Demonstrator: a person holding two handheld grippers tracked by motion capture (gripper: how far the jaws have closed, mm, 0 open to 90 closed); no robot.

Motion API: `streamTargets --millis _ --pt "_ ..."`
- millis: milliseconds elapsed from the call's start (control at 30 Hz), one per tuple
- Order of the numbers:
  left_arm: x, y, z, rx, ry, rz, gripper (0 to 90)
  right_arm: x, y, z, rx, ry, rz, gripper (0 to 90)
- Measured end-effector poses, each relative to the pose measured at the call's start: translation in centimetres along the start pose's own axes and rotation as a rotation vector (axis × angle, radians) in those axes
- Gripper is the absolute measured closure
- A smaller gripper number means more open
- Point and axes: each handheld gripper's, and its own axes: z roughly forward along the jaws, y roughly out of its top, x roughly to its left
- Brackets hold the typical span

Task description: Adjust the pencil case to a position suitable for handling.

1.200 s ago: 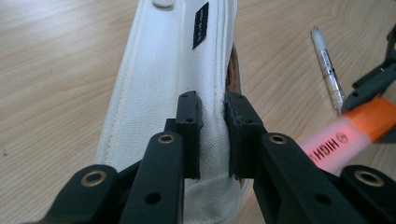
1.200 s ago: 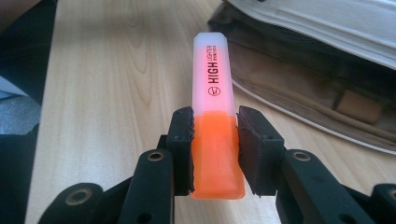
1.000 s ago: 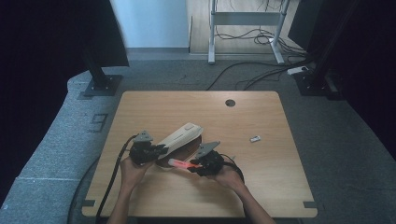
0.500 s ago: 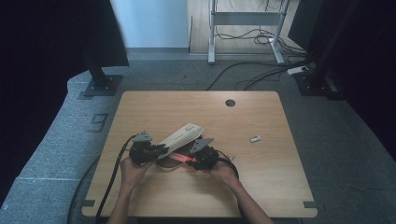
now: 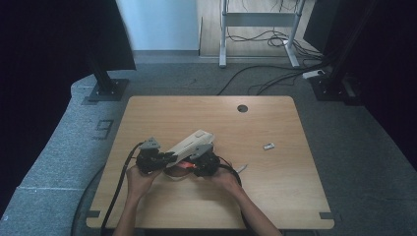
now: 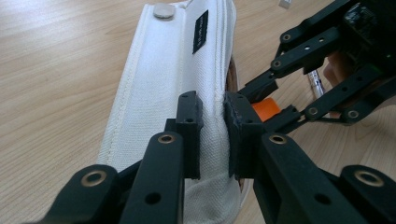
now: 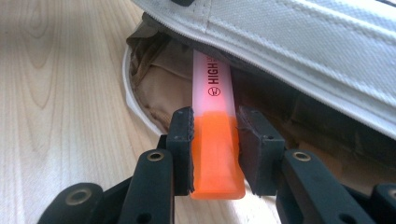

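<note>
Highlighter going into the pencil case on the desk (image 5: pixel 295 196)

Left tool (image 6: pixel 212 128) pinches the white pencil case's (image 6: pixel 163 88) edge; right tool (image 7: pixel 215 140) grips an orange highlighter (image 7: pixel 215 140), tip inside the case's open mouth.

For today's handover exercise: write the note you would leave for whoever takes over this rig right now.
Left gripper: shut on the top flap of the white pencil case, holding it up.
Right gripper: shut on the orange highlighter, its front end inside the case's open mouth.
Done: case opened, highlighter partly in.
Left: push it fully in, release, close the case. A small white item lies apart on the table.
</note>
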Motion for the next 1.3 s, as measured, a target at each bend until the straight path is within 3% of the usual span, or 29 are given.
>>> streamTargets --millis 600,733,967,1100,1300 --pt "0.0 0.0 0.0 0.002 0.004 0.005 77.0 0.1 0.6 2.5 0.011 0.026 0.005 65.3" --pt "0.0 0.0 0.0 0.004 0.0 0.007 77.0 0.1 0.6 2.4 0.018 0.029 0.01 64.5" --pt "0.1 0.0 0.0 0.005 -0.002 0.009 76.9 -0.2 0.7 1.5 0.008 0.041 0.034 54.5" --pt "0.0 0.0 0.0 0.006 -0.001 0.01 76.8 -0.2 0.6 1.0 0.017 0.045 0.022 53.7" --pt "0.1 0.0 0.0 0.006 -0.005 0.009 76.7 -0.5 -0.4 0.6 0.067 0.003 0.005 55.5"
